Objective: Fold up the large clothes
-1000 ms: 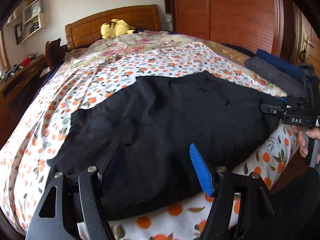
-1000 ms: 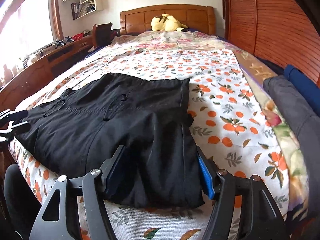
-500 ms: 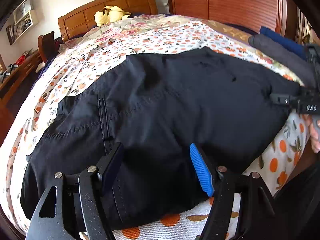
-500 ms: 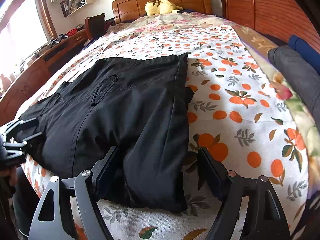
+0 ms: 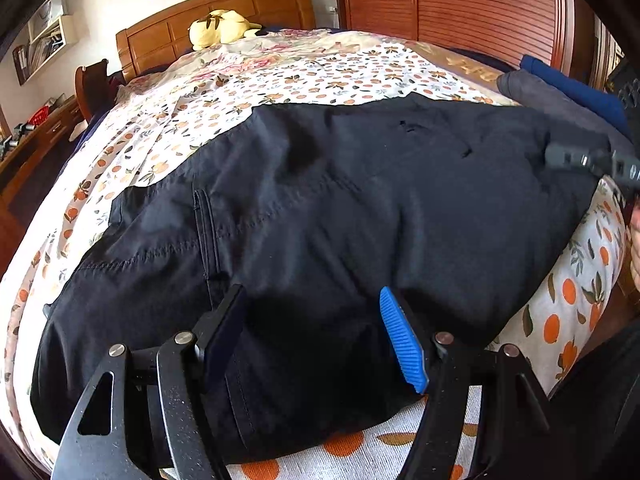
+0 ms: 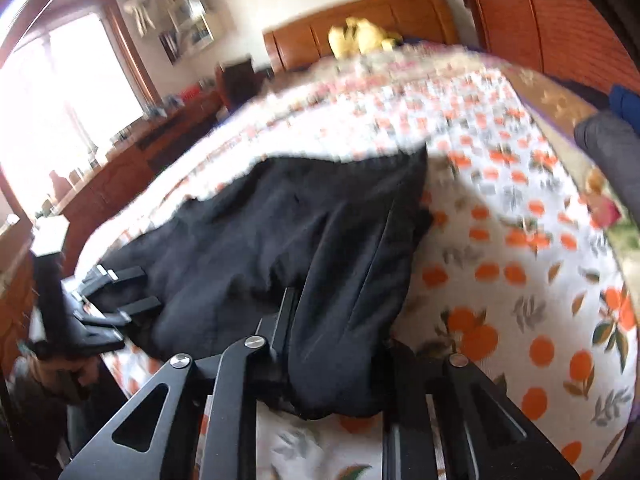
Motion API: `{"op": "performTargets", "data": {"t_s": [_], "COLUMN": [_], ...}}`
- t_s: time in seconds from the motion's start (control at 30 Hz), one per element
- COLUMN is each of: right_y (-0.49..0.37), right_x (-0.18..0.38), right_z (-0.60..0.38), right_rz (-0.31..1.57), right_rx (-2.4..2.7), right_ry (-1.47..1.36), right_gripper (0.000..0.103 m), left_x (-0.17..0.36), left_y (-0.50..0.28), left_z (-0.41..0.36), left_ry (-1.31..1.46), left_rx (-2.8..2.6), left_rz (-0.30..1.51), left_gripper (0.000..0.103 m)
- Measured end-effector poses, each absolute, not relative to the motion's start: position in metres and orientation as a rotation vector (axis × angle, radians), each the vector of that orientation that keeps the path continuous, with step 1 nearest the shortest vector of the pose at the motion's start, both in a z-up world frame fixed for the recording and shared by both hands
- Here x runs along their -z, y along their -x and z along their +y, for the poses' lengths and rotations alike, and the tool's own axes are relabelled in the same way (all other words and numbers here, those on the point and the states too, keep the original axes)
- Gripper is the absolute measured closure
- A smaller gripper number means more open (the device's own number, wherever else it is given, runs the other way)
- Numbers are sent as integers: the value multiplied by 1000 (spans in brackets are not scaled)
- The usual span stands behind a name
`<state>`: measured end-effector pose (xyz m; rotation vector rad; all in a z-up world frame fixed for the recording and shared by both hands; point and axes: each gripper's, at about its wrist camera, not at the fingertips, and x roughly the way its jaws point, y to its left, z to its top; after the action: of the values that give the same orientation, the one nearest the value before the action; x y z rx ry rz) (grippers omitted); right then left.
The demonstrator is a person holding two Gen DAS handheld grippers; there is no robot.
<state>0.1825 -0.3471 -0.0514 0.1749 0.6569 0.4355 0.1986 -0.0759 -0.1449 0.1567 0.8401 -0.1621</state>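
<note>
A pair of black trousers (image 5: 320, 208) lies flat across the foot of the bed, waistband end to the left. My left gripper (image 5: 312, 332) is open, its jaws set on either side of the trousers' near edge. My right gripper (image 6: 340, 340) has its jaws drawn in on the trouser-leg end (image 6: 348, 320), with cloth bunched between them; this view is blurred. The right gripper also shows at the right edge of the left wrist view (image 5: 592, 158), and the left gripper at the left of the right wrist view (image 6: 120, 292).
The bed has a white sheet with orange fruit print (image 5: 304, 76) and a wooden headboard (image 5: 216, 16) with a yellow plush toy (image 5: 220, 28). Folded grey and blue clothes (image 5: 560, 92) lie at the right. A red-brown wardrobe (image 5: 460, 4) stands behind them. A wooden dresser (image 6: 120, 160) runs along the left.
Both grippers moved forward and down onto the trousers' near edge. The right gripper's jaws went from wide open to closed on the leg end. The left stayed open.
</note>
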Motion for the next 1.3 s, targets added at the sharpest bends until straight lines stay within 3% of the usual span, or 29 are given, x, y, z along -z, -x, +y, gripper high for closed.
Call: {"op": "performTargets", "data": {"t_s": [0.33, 0.57, 0.83, 1.13, 1.3], "right_y": [-176, -180, -186, -213, -237], "right_x": [13, 15, -2, -14, 8], "right_z": [-318, -287, -242, -158, -118], "right_rz": [499, 462, 422, 425, 504], "right_rx": [-515, -561, -606, -705, -751], "right_ry": [-210, -196, -60, 48, 88], "right_gripper": [87, 87, 89, 90, 90], "left_x": [110, 85, 80, 84, 84], "left_y": [-171, -148, -128, -106, -92], "left_z": [-48, -12, 37, 91, 116], "left_ry": [-106, -66, -25, 19, 25], "left_rx": [160, 149, 112, 49, 12], "left_rz": [754, 688, 657, 656, 663], "left_gripper": [34, 34, 34, 34, 34]}}
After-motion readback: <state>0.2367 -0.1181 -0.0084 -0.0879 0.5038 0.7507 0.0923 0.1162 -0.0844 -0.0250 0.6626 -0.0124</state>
